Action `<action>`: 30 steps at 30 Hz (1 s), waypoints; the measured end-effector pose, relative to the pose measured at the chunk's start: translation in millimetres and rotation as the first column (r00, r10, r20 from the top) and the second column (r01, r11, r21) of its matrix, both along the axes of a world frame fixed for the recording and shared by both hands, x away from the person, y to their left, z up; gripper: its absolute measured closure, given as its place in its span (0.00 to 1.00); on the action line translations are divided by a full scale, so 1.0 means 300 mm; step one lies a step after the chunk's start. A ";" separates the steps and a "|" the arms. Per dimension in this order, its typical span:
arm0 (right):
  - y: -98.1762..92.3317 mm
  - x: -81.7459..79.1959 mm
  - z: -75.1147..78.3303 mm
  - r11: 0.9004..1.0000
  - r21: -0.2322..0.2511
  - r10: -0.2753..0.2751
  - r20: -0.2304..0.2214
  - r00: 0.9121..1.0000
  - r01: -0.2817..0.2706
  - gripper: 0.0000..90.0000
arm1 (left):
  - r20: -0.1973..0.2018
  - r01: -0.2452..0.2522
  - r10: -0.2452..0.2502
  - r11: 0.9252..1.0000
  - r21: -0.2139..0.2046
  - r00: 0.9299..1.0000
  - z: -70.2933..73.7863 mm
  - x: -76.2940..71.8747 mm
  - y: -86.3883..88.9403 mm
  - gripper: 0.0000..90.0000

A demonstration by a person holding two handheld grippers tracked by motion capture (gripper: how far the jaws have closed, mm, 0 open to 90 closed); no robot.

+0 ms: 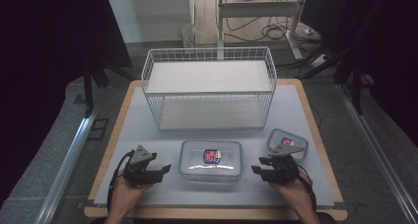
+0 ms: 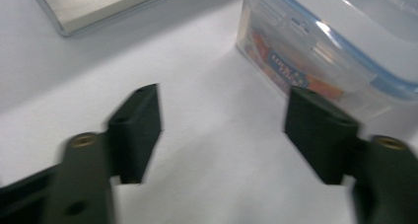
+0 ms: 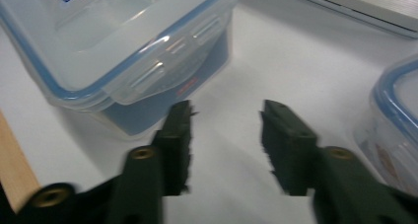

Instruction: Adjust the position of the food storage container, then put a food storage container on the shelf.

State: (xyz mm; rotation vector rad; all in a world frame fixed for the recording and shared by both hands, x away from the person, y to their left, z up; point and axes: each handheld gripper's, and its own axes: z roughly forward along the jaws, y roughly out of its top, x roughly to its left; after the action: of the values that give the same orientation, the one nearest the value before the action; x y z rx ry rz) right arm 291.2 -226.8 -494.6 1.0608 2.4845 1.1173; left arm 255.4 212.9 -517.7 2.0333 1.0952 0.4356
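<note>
Your left claw (image 1: 166, 168) stands apart and empty, just left of the clear rectangular plastic box with blue-sealed lid (image 1: 211, 160) on the counter (image 1: 128, 130). Your right claw (image 1: 256, 169), also apart, waits at its right. If only one side pushes, the box may slide away.

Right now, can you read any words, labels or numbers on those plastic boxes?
None can be read.
Large box: red and blue lid sticker, too small.
Its side label: orange and blue print, blurred.
Small box: no readable text.
</note>
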 end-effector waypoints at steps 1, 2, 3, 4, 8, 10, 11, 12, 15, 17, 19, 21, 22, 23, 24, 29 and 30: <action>0.000 0.000 0.000 1.000 0.000 0.000 0.000 1.000 0.000 0.52 | -0.005 0.002 -0.002 1.000 0.000 1.000 -0.003 0.002 0.006 0.26; -0.001 0.004 -0.004 1.000 -0.001 0.003 -0.004 1.000 -0.003 0.48 | -0.014 0.001 -0.001 1.000 -0.002 1.000 -0.007 0.004 0.011 0.23; 0.000 0.007 -0.008 1.000 0.000 0.007 -0.005 1.000 -0.007 0.44 | -0.022 -0.002 0.002 1.000 -0.002 1.000 -0.011 0.006 0.014 0.20; 0.002 0.010 -0.015 1.000 -0.001 0.014 -0.008 1.000 -0.014 0.38 | -0.034 -0.013 0.013 1.000 0.008 0.999 -0.016 0.010 0.016 0.14; 0.000 0.016 -0.022 1.000 0.004 0.018 0.008 1.000 -0.018 0.30 | -0.034 -0.004 0.004 1.000 0.007 0.999 -0.017 0.008 0.014 0.09; -0.005 0.019 -0.024 1.000 0.012 0.007 0.006 1.000 -0.007 0.27 | -0.031 0.003 -0.002 1.000 0.014 1.000 -0.021 0.008 0.009 0.08; -0.006 0.020 -0.026 1.000 0.017 0.001 0.008 1.000 -0.001 0.25 | -0.031 0.003 -0.002 1.000 0.014 1.000 -0.021 0.008 0.009 0.08; -0.009 0.022 -0.026 1.000 0.016 0.000 0.007 1.000 0.000 0.24 | -0.027 0.007 -0.007 1.000 0.009 1.000 -0.025 0.009 0.008 0.07; -0.011 0.024 -0.029 1.000 0.017 -0.004 0.007 1.000 0.004 0.22 | -0.027 0.010 -0.010 1.000 0.003 1.000 -0.030 0.010 0.007 0.08; -0.010 0.024 -0.032 1.000 0.014 -0.006 0.004 1.000 0.006 0.21 | -0.027 0.010 -0.010 1.000 -0.001 1.000 -0.034 0.012 0.007 0.09; -0.007 0.025 -0.034 1.000 0.009 -0.003 0.008 1.000 0.003 0.20 | -0.018 0.008 -0.008 1.000 -0.014 1.000 -0.038 0.014 0.013 0.09; -0.007 0.024 -0.035 1.000 0.009 -0.002 0.006 1.000 0.002 0.20 | -0.018 0.009 -0.009 1.000 -0.022 1.000 -0.039 0.015 0.017 0.09; -0.006 0.024 -0.036 1.000 0.008 -0.002 0.007 1.000 0.002 0.19 | -0.012 0.007 -0.007 0.999 -0.042 1.000 -0.040 0.018 0.025 0.09; -0.006 0.024 -0.036 1.000 0.008 -0.002 0.007 1.000 0.002 0.19 | -0.012 0.007 -0.007 0.999 -0.042 1.000 -0.040 0.018 0.025 0.09; -0.005 0.024 -0.036 1.000 0.008 -0.001 0.011 1.000 0.001 0.18 | -0.008 0.000 -0.001 0.998 -0.067 1.000 -0.041 0.019 0.030 0.08; -0.001 0.021 -0.035 1.000 0.012 0.000 0.019 1.000 0.000 0.16 | -0.015 -0.007 0.006 0.998 -0.059 1.000 -0.037 0.021 0.031 0.08; 0.000 0.020 -0.035 1.000 0.010 0.000 0.019 1.000 0.000 0.15 | -0.016 -0.007 0.006 0.999 -0.051 1.000 -0.035 0.021 0.028 0.08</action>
State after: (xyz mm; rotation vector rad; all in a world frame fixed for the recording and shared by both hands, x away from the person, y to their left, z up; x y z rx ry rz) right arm 297.1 -226.7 -505.2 1.0485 2.4670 1.1355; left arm 261.6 221.4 -528.3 1.9919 1.1115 0.3918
